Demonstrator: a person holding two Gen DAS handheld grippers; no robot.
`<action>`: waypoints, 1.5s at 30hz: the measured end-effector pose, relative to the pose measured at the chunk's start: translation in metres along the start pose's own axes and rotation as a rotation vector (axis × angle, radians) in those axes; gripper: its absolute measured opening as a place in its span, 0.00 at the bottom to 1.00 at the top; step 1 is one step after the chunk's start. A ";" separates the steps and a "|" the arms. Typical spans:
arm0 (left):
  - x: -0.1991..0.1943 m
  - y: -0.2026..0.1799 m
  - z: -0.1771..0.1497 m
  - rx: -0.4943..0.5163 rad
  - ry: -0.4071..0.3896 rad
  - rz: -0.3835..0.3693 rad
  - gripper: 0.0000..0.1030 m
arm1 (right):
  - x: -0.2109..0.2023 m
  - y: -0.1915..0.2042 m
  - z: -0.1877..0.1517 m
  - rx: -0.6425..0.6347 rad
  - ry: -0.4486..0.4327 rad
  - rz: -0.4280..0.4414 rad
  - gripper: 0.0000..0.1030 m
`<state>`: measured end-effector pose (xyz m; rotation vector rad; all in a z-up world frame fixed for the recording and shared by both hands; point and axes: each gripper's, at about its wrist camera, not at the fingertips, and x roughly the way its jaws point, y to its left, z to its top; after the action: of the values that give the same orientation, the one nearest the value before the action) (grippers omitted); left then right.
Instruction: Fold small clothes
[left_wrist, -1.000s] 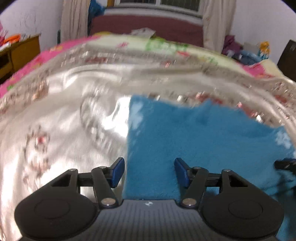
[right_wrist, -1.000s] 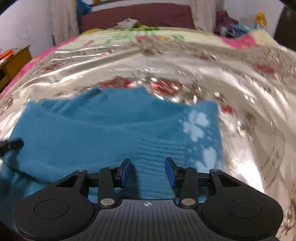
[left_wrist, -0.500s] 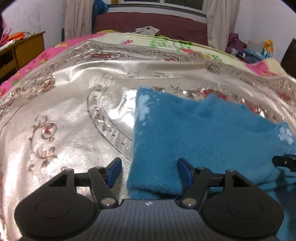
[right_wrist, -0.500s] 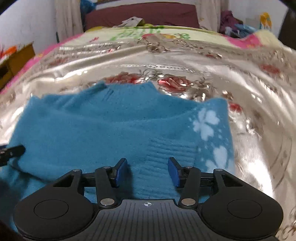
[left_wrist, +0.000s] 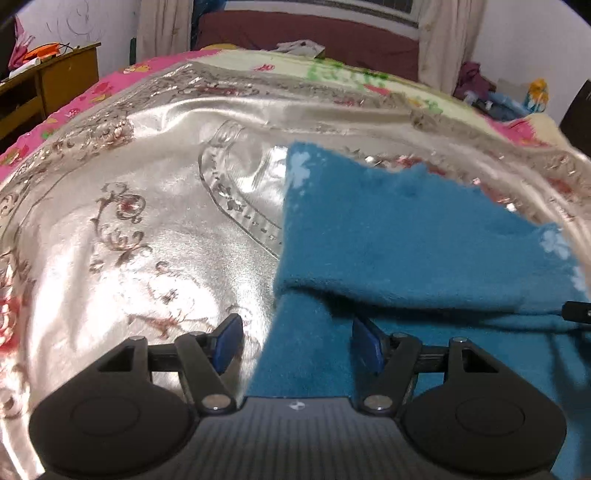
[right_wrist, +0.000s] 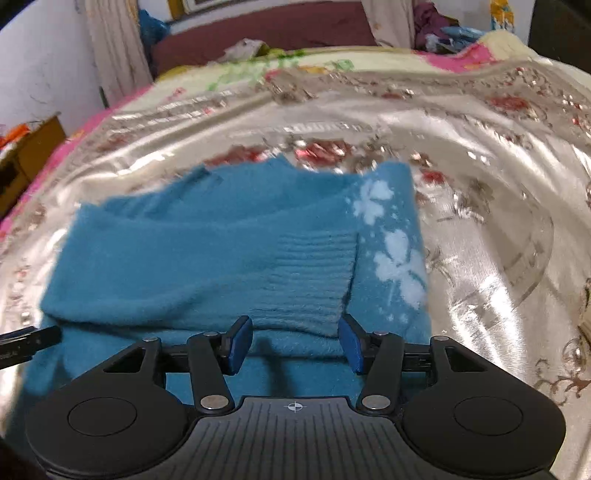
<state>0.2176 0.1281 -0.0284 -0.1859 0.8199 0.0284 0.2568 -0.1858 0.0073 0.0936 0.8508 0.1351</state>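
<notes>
A small blue knitted sweater (left_wrist: 413, 229) with white flower marks lies on a shiny silver bedspread (left_wrist: 147, 221), its sleeves folded across the body. My left gripper (left_wrist: 297, 345) is open and empty over the sweater's left edge. In the right wrist view the sweater (right_wrist: 192, 258) shows a ribbed cuff (right_wrist: 310, 280) folded across it. My right gripper (right_wrist: 293, 345) is open and empty just in front of that cuff. The tip of the right gripper (left_wrist: 576, 312) shows at the right edge of the left wrist view, and the tip of the left gripper (right_wrist: 26, 339) at the left edge of the right wrist view.
The bedspread covers a bed with a pink and yellow floral quilt (left_wrist: 332, 70) behind it. A wooden desk (left_wrist: 48, 85) stands at the left. A dark red headboard (left_wrist: 314, 33) and curtains are at the back, and a pile of clothes (left_wrist: 491, 99) at the right.
Both grippers have drawn back toward me from the sweater, so more of its near part shows. Both stay open and empty.
</notes>
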 end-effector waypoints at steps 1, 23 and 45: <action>-0.008 0.001 -0.004 0.006 -0.003 -0.009 0.68 | -0.009 -0.002 -0.004 0.000 -0.006 0.007 0.50; -0.144 0.019 -0.131 0.047 0.236 -0.159 0.68 | -0.141 -0.073 -0.168 0.157 0.239 0.016 0.57; -0.140 0.021 -0.145 0.006 0.334 -0.201 0.44 | -0.139 -0.086 -0.195 0.295 0.281 0.190 0.59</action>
<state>0.0153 0.1296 -0.0265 -0.2705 1.1306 -0.1987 0.0264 -0.2870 -0.0288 0.4412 1.1381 0.2034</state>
